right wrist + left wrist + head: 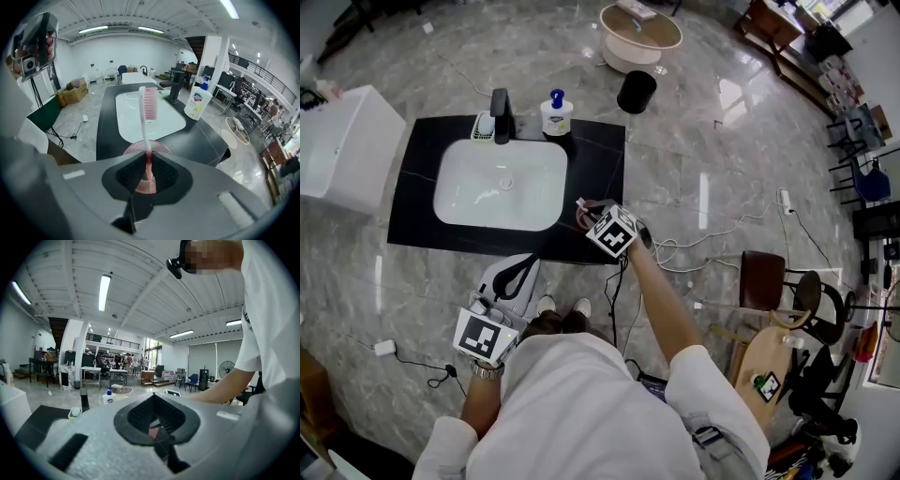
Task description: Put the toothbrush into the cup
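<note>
Person: nearest the head view, a white shirt [581, 403] fills the lower frame, with 2 bare forearms reaching forward and 1 tool in each hand.
Tabletop: a black slab [417, 178] on a grey marble floor, ahead of the person.
Basin: a white sink [450, 183] is sunk into the tabletop, left of its middle.
Left tongs: the left tongs [154, 397] are held low by the person's left side, over the floor just in front of the tabletop's near edge. Their tips are pressed together with nothing between them. They are well apart from the cup.
Right tongs: the right tongs [146, 157] reach out over the tabletop's near right part, beside the basin. They pinch the toothbrush by the lower part of its handle.
Faucet: a black tap [500, 114] stands at the basin's far rim.
Soap bottle: a white pump bottle with a blue top [556, 114] stands just right of the tap.
Cup: a pink ribbed cup [131, 149] stands on the tabletop directly under the right tongs.
Toothbrush: the toothbrush [145, 124] stands nearly upright, its pink bristles at the top. Its handle runs down between the tips and ends within the cup's outline. Whether it touches the bottom cannot be told.
</note>
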{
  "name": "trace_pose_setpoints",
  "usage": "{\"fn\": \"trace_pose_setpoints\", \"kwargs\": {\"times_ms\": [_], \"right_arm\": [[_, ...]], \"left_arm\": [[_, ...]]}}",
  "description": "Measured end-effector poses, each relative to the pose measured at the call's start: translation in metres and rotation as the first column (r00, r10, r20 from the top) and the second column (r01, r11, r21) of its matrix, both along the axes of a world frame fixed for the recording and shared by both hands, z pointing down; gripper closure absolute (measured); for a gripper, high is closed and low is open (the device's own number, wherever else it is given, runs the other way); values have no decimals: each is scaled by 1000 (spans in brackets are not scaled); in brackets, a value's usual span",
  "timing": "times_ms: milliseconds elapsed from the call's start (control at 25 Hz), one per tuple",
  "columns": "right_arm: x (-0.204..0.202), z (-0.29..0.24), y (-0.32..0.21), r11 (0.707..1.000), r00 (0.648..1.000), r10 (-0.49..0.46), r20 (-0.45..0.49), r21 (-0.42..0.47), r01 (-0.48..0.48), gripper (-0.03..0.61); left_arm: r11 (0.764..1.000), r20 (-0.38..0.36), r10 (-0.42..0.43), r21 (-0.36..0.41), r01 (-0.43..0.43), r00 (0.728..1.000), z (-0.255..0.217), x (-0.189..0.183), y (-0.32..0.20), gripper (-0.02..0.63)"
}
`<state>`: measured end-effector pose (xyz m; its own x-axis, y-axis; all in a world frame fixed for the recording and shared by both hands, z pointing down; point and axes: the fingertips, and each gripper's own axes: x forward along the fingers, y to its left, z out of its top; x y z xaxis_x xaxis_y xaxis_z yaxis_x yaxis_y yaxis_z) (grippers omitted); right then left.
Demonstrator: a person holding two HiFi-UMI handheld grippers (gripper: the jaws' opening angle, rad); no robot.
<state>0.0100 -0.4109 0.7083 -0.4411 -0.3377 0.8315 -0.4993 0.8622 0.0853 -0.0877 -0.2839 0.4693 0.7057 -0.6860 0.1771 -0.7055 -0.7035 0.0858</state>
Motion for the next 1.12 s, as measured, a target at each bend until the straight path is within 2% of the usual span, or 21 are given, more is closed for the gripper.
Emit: {"fn": "trace_pose_setpoints", "kwargs": {"times_ms": [280,480,720,800,920,1040,1120], "right_arm": [[0,1,-1,1000,1000,-5,-13,2,5,526],[0,-3,1,1000,1000,-7,-9,-7,7,491],[1,-20,-5,998,1000,3,28,56,-4,503],[4,-34,-2,996,997,23,74,87,-30,519],[11,-68,11,985,978,78,193,138,-105,562],[22,-106,34,968,943,129,306,166,-186,566],[30,-134,52,953,903,156,400,179,-244,566]], "left_arm": [[1000,0,-2,0,2,1000,0,-1,-3,617],[1000,-5,-2,8,2,1000,-4,-2,-1,617],[1000,-2,-2,11,2,1000,2,-2,-3,617],[1000,-17,4,26,-4,1000,2,1,-4,617],[999,-36,9,41,-7,999,-5,5,-3,617],[1000,-19,17,14,-17,1000,-6,7,3,617],[999,-17,27,26,-27,999,-11,10,3,617]]}}
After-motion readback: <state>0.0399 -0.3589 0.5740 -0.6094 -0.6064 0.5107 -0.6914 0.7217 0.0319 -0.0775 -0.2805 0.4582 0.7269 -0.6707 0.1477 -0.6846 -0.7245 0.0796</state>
